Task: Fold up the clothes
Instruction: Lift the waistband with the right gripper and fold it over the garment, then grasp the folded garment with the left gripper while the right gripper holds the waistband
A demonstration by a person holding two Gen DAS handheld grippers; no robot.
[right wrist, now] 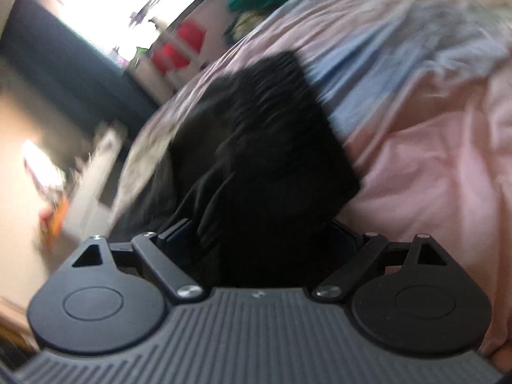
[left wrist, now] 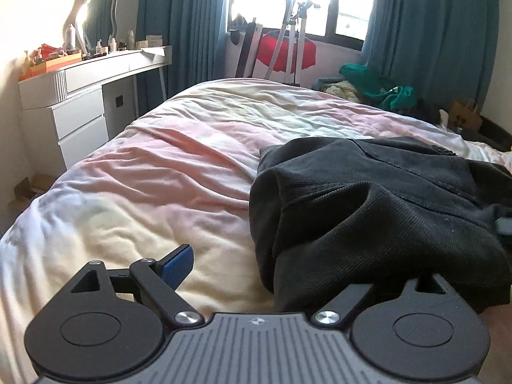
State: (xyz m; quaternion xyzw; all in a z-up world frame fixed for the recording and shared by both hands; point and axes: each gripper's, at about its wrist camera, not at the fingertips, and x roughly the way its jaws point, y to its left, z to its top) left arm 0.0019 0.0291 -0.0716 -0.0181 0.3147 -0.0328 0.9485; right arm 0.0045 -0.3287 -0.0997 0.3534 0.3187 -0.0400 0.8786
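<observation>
One black garment (left wrist: 368,211) on one bed (left wrist: 160,172); left tongs (left wrist: 281,265) spread wide; right tongs (right wrist: 259,240) clenched on it

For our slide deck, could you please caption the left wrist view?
Left gripper open beside a black garment on the pink-and-cream bed.

Black garment bunched on the bed

The black garment (left wrist: 368,198) is a dark, finely ribbed knit with a visible seam, heaped in thick rumpled folds on the pink and cream bedcover (left wrist: 153,176). In the right wrist view the black garment (right wrist: 272,147) is blurred, one straight edge lying across the bedcover (right wrist: 432,160).
</observation>
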